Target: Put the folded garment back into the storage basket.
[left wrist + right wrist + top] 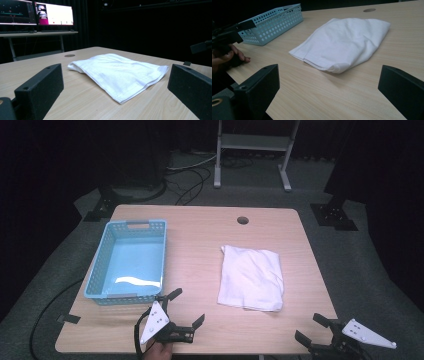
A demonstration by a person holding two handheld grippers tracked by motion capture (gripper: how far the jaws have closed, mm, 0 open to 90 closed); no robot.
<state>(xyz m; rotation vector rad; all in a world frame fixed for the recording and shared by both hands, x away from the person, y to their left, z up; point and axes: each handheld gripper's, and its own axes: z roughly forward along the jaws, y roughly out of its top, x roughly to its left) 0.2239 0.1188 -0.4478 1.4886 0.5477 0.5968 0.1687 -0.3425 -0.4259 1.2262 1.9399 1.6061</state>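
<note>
A folded white cloth [251, 276] lies flat on the right half of the wooden table [200, 245]; the left gripper view shows the cloth [120, 72] ahead of the jaws, and so does the right gripper view [342, 42]. My left gripper [186, 306] rests near the front edge, left of the cloth, open with nothing between its jaws. My right gripper [312, 327] sits at the front right corner, below the cloth, also open and empty. A light blue perforated basket [129, 261] stands empty on the left side.
A round cable hole [243, 220] is in the table near the far edge. A metal stand [252, 150] is on the floor behind the table. Monitors [37, 12] sit on a desk in the dark background. Cables lie on the floor.
</note>
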